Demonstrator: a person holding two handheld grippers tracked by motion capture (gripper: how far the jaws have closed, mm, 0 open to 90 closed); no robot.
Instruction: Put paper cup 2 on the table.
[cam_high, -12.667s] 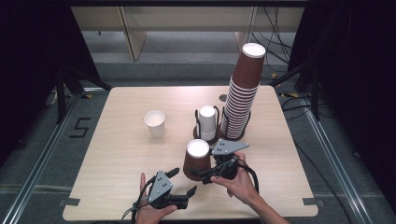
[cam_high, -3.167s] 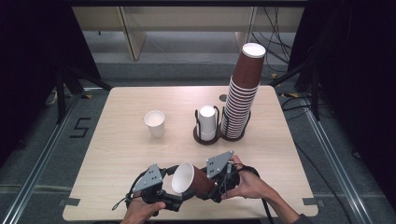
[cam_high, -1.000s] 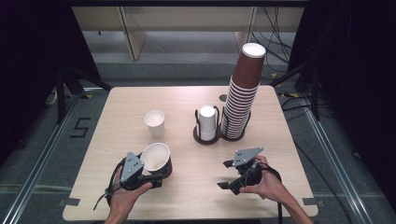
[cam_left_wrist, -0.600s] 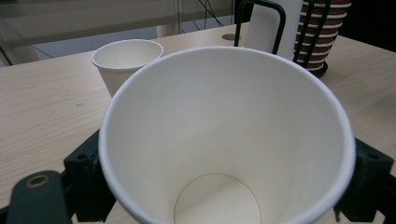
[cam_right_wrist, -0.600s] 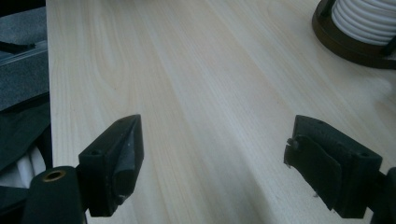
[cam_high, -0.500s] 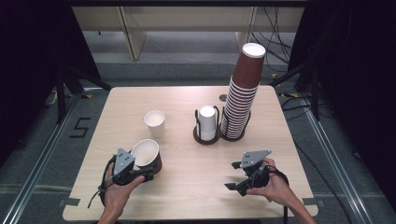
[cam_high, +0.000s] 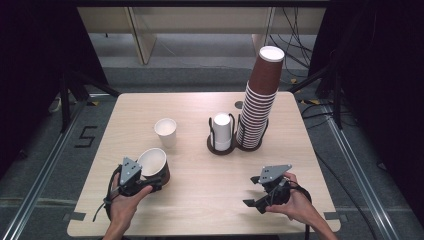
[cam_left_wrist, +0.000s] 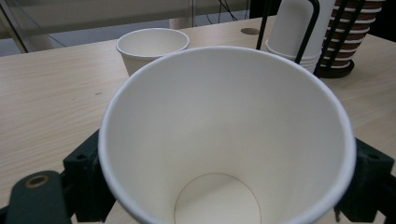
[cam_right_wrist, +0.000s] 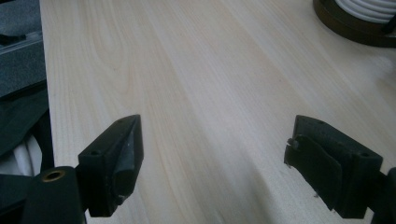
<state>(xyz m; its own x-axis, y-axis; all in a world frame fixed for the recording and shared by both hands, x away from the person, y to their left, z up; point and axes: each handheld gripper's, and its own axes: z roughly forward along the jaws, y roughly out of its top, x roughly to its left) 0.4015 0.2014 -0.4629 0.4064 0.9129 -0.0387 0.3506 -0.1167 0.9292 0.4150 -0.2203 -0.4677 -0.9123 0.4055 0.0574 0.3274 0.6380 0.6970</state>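
Carried toward seven o'clock since earlier, the brown cup (cam_high: 154, 167) is clamped in the left gripper (cam_high: 145, 181), with the white cup (cam_high: 165, 131) near at one o'clock, while the right gripper (cam_high: 260, 196) is held wide open and empty over bare table (cam_high: 210, 195).

The right tool (cam_right_wrist: 212, 163) hangs wide open over bare wooden table (cam_right_wrist: 196, 84).

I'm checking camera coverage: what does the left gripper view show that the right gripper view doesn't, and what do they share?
Left gripper view alone: the brown cup, white inside, clamped between the left tool's jaws, with the small white cup standing beyond it.
Right gripper view alone: the right tool, open with nothing between its jaws, over bare wood.
Both: the light wooden table and the round dark cup holder with white cups in it.
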